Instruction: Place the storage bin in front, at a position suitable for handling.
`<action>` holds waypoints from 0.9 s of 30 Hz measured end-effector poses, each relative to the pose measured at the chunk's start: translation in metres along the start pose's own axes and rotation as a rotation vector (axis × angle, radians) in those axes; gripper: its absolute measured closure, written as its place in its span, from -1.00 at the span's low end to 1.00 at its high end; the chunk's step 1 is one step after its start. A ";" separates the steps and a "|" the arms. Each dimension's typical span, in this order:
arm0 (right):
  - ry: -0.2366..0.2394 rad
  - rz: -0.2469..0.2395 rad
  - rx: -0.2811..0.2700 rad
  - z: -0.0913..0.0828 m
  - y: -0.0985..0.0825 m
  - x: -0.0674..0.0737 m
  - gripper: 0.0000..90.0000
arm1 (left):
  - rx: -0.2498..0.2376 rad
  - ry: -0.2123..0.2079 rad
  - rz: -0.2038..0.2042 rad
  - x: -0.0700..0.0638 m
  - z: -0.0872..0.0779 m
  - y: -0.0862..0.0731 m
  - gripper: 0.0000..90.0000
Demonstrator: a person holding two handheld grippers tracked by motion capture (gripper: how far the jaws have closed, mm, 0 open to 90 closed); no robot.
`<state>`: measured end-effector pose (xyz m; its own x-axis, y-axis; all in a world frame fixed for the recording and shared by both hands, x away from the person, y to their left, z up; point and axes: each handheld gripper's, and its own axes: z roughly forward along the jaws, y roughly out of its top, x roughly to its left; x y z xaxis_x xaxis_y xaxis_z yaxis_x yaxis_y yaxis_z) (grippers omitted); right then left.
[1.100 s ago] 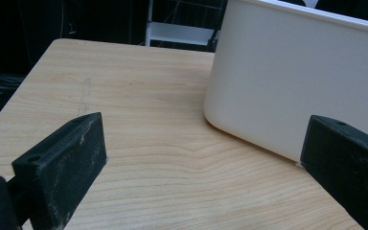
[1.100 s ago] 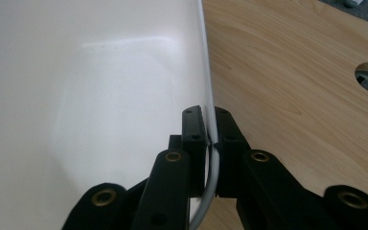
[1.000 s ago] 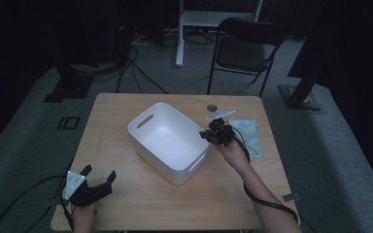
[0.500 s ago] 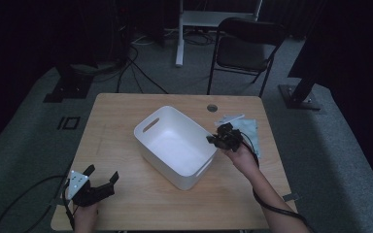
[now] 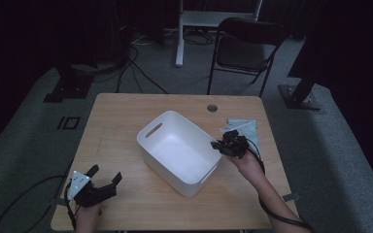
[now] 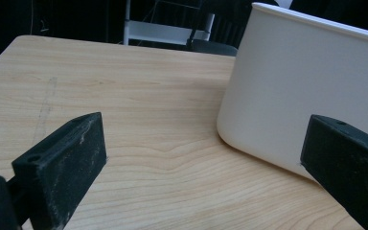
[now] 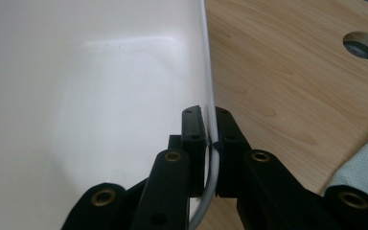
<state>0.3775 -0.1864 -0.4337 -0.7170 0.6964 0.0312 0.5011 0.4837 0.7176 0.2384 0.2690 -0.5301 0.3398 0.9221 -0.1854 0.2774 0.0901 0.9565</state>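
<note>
White plastic, thin-walled and glossy, makes up the bin [image 5: 179, 151] that sits empty in the middle of the wooden table [image 5: 126, 116], turned at an angle to its edges. It looks light and fairly stiff, though a wall this thin will likely flex a little under a pinch, and the smooth surface could slide between hard pads. The rolled rim [image 7: 210, 91] is the natural place to take hold, and the slot handle [image 5: 154, 130] cut in the far end is another. The right gripper [image 5: 229, 143] is clamped on the rim of the near right wall, one jaw inside the bin and one outside, as the right gripper view shows. Held by a single edge, the bin would probably tip or swing if lifted, so dragging or sliding seems the safer handling. The left gripper [image 5: 103, 179] rests near the table's front left corner, its jaws apart with nothing between them, well clear of the bin. Beside the right hand [image 5: 247, 165] lies a pale cloth [image 5: 243, 127], and beyond it a round cable hole [image 5: 212, 108] in the tabletop.
</note>
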 end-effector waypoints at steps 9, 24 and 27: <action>0.021 -0.009 -0.004 -0.010 -0.012 0.007 0.90 | -0.009 -0.010 -0.006 -0.002 0.000 0.001 -0.95; 0.055 -0.068 0.007 -0.022 -0.024 0.024 0.87 | 0.057 0.008 -0.044 0.004 0.002 0.000 -0.95; 0.064 -0.053 -0.002 -0.021 -0.024 0.023 0.86 | 0.064 -0.011 -0.048 0.003 0.002 0.002 -0.95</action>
<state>0.3388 -0.1937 -0.4356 -0.7720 0.6346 0.0374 0.4608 0.5182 0.7205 0.2414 0.2708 -0.5287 0.3348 0.9129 -0.2335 0.3504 0.1094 0.9302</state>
